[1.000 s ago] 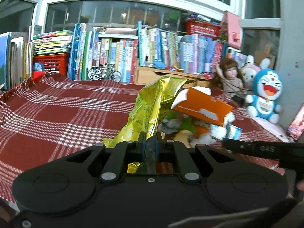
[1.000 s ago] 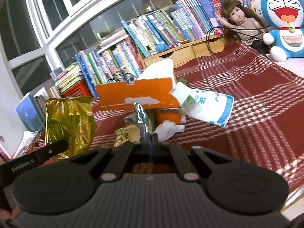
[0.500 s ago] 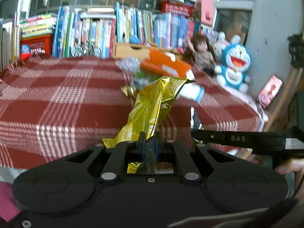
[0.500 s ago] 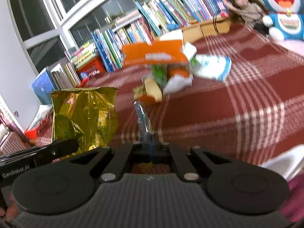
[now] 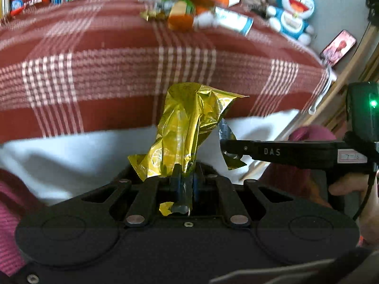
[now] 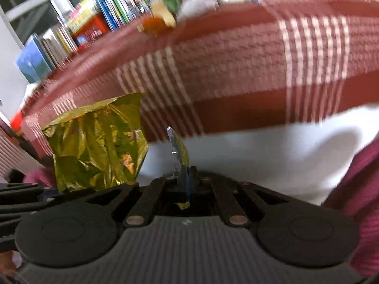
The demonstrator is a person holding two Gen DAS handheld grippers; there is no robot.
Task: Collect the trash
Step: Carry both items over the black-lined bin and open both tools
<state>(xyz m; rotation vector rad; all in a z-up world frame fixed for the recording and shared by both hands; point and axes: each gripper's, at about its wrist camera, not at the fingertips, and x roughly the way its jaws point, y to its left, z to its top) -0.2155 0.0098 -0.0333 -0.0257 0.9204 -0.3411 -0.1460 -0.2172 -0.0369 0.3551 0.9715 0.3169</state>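
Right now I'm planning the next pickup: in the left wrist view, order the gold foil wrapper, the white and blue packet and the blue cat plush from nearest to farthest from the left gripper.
1. Crinkled gold foil wrapper: clamped in the left gripper, centre.
2. White and blue packet: on the red plaid cloth, upper right of centre.
3. Blue cat plush: beyond it, far upper right.

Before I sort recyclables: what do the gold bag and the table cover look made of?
Gold bag: likely metallised plastic film, glossy; it shows sharp crinkles and mirror-like glints. Table cover: seemingly woven cloth, matte red with white checks; the frames are blurred, so the weave is uncertain.
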